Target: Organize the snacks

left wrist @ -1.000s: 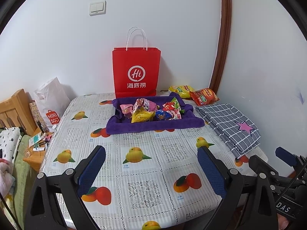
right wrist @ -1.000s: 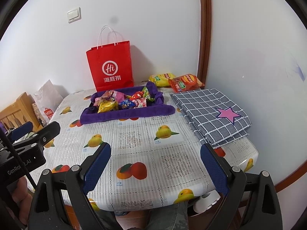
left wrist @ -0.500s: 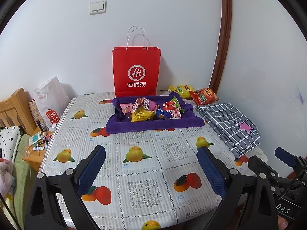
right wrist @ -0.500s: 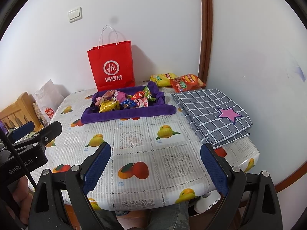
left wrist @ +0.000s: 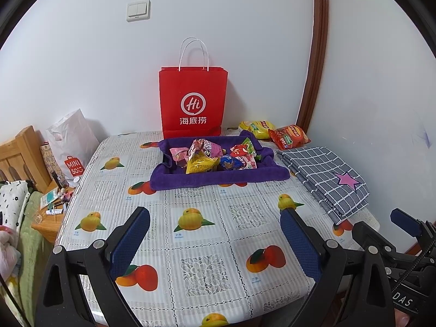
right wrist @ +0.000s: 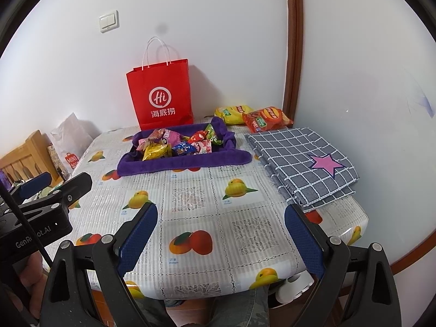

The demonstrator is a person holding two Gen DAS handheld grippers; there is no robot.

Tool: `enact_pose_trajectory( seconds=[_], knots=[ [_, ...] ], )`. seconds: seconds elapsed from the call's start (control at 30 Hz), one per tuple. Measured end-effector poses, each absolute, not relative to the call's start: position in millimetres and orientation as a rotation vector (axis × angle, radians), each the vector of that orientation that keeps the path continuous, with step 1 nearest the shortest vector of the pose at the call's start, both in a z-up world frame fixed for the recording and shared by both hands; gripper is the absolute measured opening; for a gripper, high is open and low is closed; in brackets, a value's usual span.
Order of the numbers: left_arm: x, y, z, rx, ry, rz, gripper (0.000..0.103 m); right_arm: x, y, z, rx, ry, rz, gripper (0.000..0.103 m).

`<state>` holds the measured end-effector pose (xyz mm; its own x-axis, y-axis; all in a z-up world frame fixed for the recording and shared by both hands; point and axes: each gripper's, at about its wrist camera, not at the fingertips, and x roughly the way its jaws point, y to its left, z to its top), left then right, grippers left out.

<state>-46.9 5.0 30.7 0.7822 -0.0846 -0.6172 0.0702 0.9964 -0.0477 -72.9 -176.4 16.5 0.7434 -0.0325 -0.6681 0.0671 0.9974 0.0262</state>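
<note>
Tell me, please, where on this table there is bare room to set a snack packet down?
The near half of the table is bare, bordered by the purple tray behind and the folded checked cloth on the right. The strip left of the tray is bare too. The far right corner is crowded with two chip bags.

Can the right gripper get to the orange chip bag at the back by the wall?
Probably yes. The right gripper is open and holds nothing, and the orange chip bag lies in the open behind the checked cloth. It would just have to reach far across the table, over that cloth.
</note>
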Motion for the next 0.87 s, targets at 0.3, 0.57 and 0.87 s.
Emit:
enact_pose_trajectory(
  seconds=[0.3,0.57,0.87],
  knots=[
    [-47.5,4.7,31.0,-0.024,0.667,-0.081,0.097,-73.7,-174.8,17.6,0.048,0.728,-0.053,0.094],
    [-47.6,5.1,31.9,-0.026,0.665,-0.082,0.097,-75.3,-173.8,20.4,0.043,0.723,-0.049,0.094],
    [-46.9,4.2,32.9,-0.021,0.645,-0.096,0.097,-79.1,-170.3,22.8,0.049,0.715,-0.013,0.094]
  ],
)
